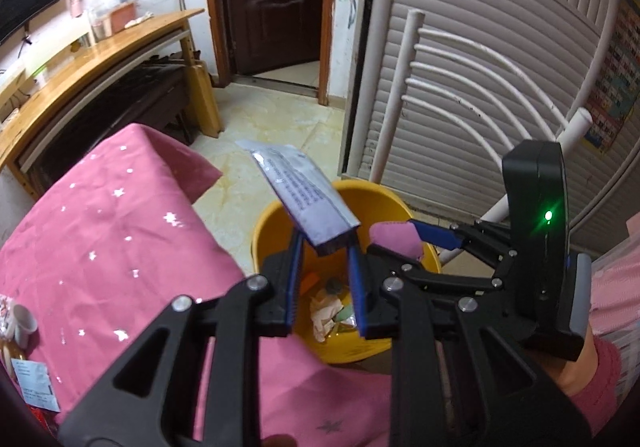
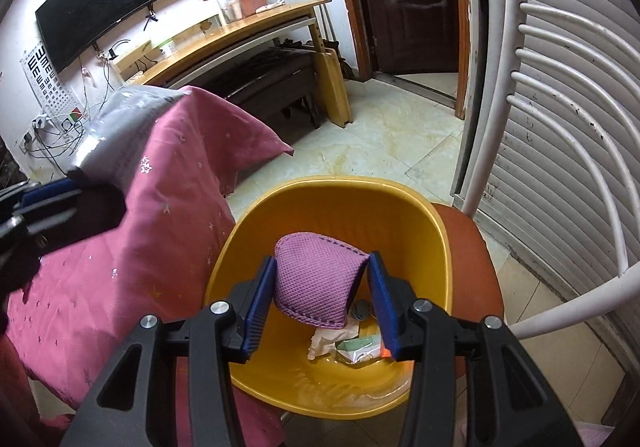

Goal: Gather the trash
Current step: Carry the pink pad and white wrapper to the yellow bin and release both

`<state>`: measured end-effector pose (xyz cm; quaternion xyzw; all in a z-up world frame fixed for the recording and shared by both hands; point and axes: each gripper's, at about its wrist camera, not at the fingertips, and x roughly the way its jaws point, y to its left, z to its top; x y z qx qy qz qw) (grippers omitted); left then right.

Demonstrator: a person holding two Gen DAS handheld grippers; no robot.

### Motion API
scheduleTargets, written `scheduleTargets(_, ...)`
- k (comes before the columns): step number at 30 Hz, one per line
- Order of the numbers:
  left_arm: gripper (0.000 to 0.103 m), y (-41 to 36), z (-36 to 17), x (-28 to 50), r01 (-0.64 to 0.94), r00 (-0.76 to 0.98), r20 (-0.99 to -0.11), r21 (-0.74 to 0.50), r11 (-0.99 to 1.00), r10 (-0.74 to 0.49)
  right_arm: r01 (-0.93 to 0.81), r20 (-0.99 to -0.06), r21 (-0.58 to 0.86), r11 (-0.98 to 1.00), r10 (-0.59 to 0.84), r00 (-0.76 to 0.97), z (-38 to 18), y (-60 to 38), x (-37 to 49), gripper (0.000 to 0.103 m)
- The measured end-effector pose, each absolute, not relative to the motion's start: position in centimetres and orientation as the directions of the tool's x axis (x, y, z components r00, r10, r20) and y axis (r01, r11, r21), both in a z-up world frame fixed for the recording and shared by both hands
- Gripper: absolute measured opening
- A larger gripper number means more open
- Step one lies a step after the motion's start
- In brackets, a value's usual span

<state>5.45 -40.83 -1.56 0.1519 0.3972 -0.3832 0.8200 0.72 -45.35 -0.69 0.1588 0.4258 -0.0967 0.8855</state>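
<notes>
Both loads hang over the yellow basin (image 2: 256, 231), which already holds crumpled scraps: left tongs (image 1: 326, 247) pinching a silver sachet (image 1: 304, 191), right tongs (image 2: 322, 267) pinching a purple mesh pouch (image 2: 316, 279). More litter (image 1: 34, 383) waits at eight o'clock on the surface.

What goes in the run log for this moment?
left gripper: shut on silver packet | right gripper: shut on purple mesh pouch | both over yellow basin, trash inside

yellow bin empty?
No. The yellow bin already holds crumpled paper and other scraps at its bottom.
</notes>
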Motion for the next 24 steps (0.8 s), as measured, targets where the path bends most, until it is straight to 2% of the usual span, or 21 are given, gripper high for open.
scheduleTargets(5,0.020,-41.7,-1.9,5.4,0.755,0.383,-0.769,-0.058,0.654,-0.511,0.318,-0.789,0.200,0.927,-0.040,0.613,-0.9,-45.8,0.6,0.042)
scheduleTargets(6,0.030,-41.8,-1.9,5.3,0.756,0.379,-0.771,-0.062,0.652,-0.512,0.323,-0.791,0.201,0.925,-0.041,0.610,-0.9,-45.9,0.5,0.043)
scheduleTargets(7,0.049,-42.0,-1.9,5.4,0.757,0.373,-0.772,-0.067,0.650,-0.515,0.327,-0.794,0.201,0.923,-0.042,0.607,-1.0,-46.0,0.5,0.043)
scheduleTargets(8,0.055,-42.1,-1.9,5.3,0.758,0.372,-0.770,-0.071,0.649,-0.519,0.329,-0.796,0.201,0.923,-0.042,0.603,-1.0,-46.0,0.5,0.044)
scheduleTargets(9,0.057,-42.1,-1.8,5.3,0.758,0.375,-0.766,-0.070,0.648,-0.522,0.334,-0.798,0.199,0.921,-0.045,0.600,-1.1,-46.0,0.5,0.044)
scheduleTargets(13,0.057,-41.7,-1.2,5.0,0.753,0.391,-0.752,-0.070,0.654,-0.531,0.343,-0.803,0.195,0.919,-0.052,0.594,-1.1,-46.2,0.4,0.047)
scheduleTargets(20,0.057,-39.7,0.2,5.4,0.726,0.395,-0.738,-0.114,0.678,-0.547,0.343,-0.805,0.179,0.922,-0.063,0.590,-0.9,-45.9,0.6,0.060)
scheduleTargets(24,0.057,-38.0,1.4,5.4,0.709,0.411,-0.718,-0.136,0.692,-0.562,0.335,-0.799,0.177,0.925,-0.064,0.598,-0.4,-45.3,0.8,0.061)
